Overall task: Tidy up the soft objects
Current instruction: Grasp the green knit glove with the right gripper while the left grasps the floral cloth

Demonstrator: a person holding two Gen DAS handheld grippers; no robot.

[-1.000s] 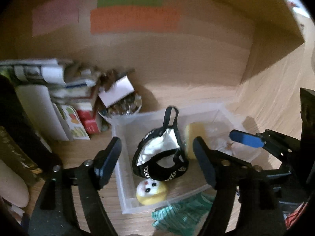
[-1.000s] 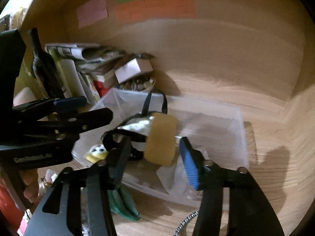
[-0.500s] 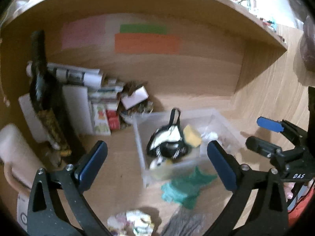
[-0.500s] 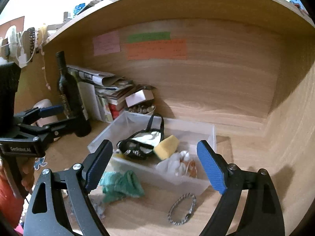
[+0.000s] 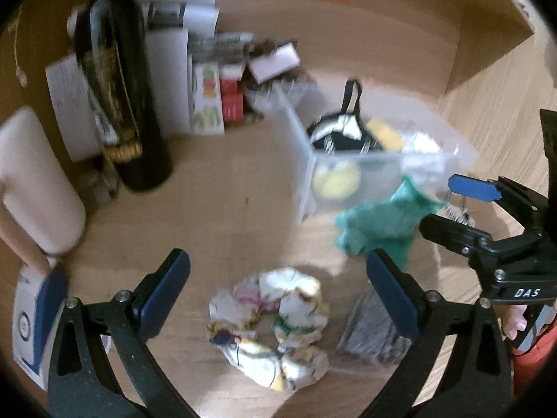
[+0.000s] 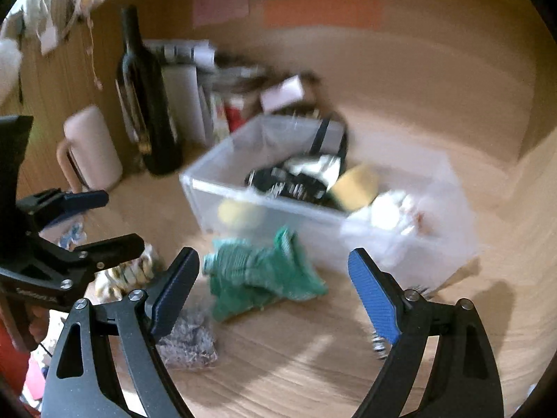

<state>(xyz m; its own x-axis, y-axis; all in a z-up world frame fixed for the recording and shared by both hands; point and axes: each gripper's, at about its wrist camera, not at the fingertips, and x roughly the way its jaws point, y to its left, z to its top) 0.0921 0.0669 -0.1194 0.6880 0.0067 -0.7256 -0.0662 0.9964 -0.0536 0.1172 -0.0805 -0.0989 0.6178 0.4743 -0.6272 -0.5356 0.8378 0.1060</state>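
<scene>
Both grippers pulled back from the clear bin [image 6: 243, 205] — left gripper [image 5: 278, 299] over floral scrunchie [image 5: 268, 324], right gripper [image 6: 275, 292] facing green cloth [image 6: 257, 275] on the surface, jaws wide, empty — likely lining up next pickups.

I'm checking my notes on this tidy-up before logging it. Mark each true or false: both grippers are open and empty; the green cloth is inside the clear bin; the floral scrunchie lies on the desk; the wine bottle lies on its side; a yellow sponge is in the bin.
1. Left gripper and right gripper are open and empty: true.
2. Green cloth inside the clear bin: false, it lies on the desk in front of it.
3. Floral scrunchie on the desk: true.
4. Wine bottle on its side: false, it stands upright.
5. Yellow sponge in the bin: true.
</scene>
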